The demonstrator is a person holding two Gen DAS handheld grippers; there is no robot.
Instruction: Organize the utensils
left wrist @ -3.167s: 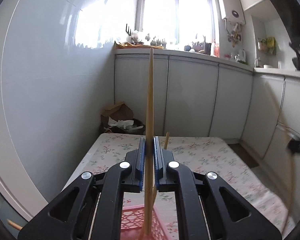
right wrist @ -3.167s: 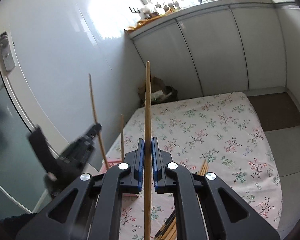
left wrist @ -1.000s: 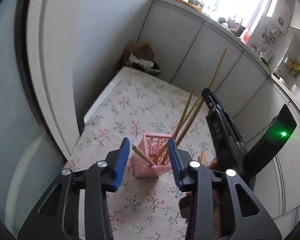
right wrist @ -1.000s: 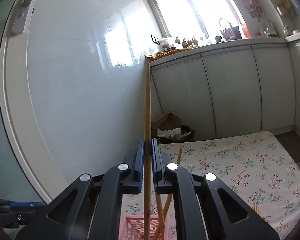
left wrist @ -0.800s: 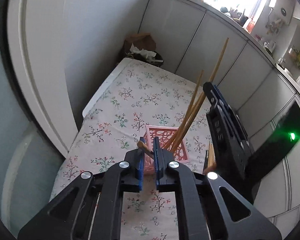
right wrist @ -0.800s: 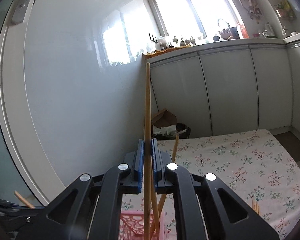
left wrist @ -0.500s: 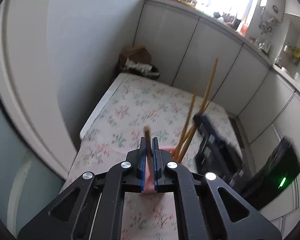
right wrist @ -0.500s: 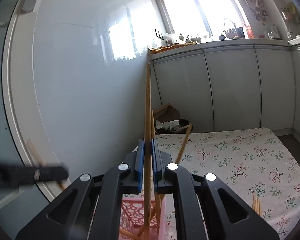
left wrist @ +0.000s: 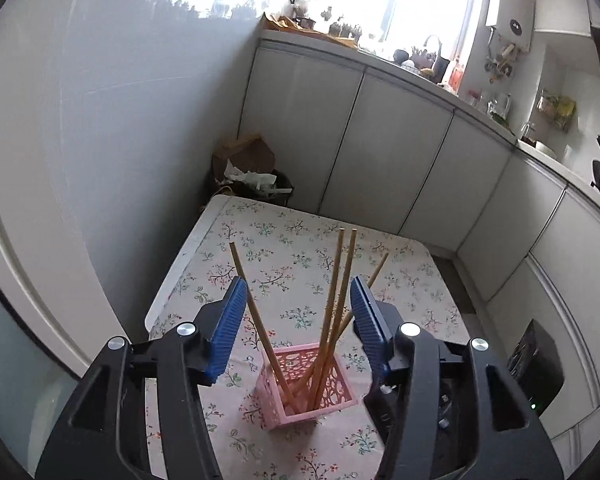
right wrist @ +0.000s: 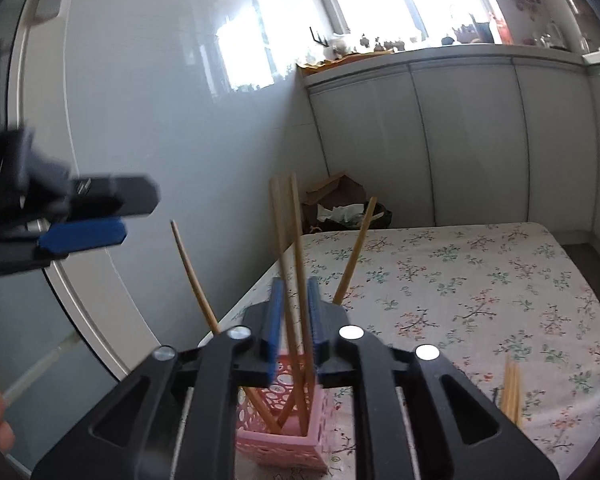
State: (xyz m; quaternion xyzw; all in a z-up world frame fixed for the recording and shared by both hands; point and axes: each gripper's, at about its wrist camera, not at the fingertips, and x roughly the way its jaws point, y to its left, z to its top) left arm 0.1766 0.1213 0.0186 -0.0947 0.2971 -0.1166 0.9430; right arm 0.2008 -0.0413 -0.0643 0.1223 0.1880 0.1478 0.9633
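Basket (left wrist: 306, 390): pink, on bench (left wrist: 400, 280), four chopsticks (left wrist: 334, 300) inside.
Left tool (left wrist: 296, 320): just spread, empty.
Right tool (right wrist: 296, 320): just parted, chopsticks loose between.

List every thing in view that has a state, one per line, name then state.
left gripper: open, jaws just opened, no chopstick pinched.
right gripper: open, jaws just parted, two chopsticks stand loose between them.
pink basket: upright on the floral tablecloth, holding four chopsticks.
chopsticks in basket: standing, leaning apart.
spare chopsticks: lying on the cloth, not yet sorted.
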